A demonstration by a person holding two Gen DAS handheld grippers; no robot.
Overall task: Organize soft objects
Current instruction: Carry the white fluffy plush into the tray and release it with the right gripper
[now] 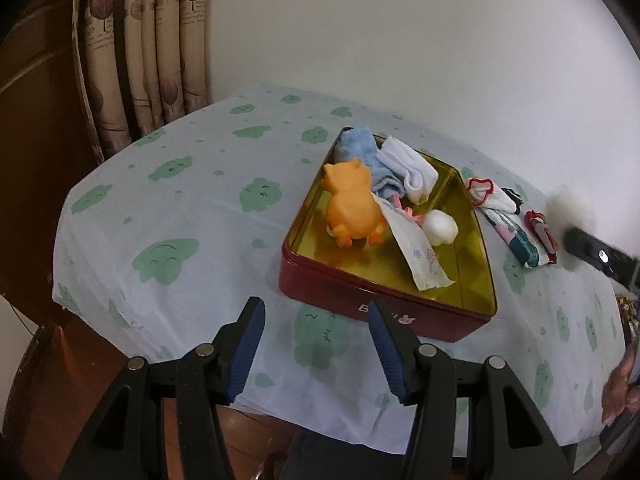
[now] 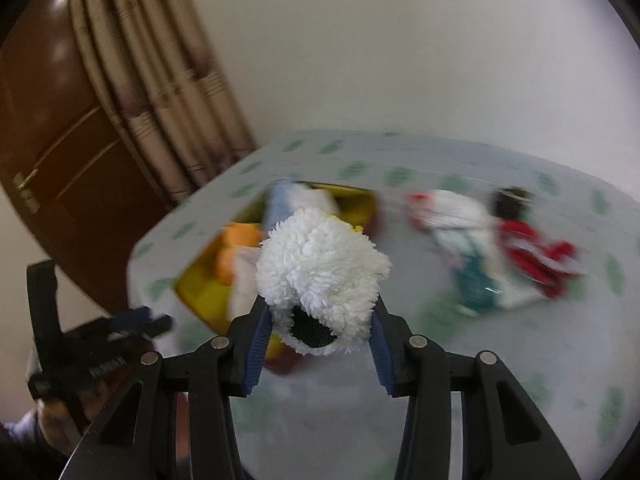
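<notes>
Over the table's [image 1: 192, 216] near edge the left gripper [image 1: 316, 344] gapes wide and empty before the red tin [image 1: 384, 312] of soft things, while the right gripper [image 2: 318, 340] clamps a fluffy white plush [image 2: 320, 276] above the tin's near corner.

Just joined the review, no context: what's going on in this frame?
A person with a gripper in each hand is sorting soft items into a red tin. The right gripper holds a fluffy white pad above the table. The left gripper hovers open and empty near the tin's front edge. The tin holds an orange plush, a blue cloth, a white sock and a cotton ball. Several patterned socks lie outside, right of it.
</notes>
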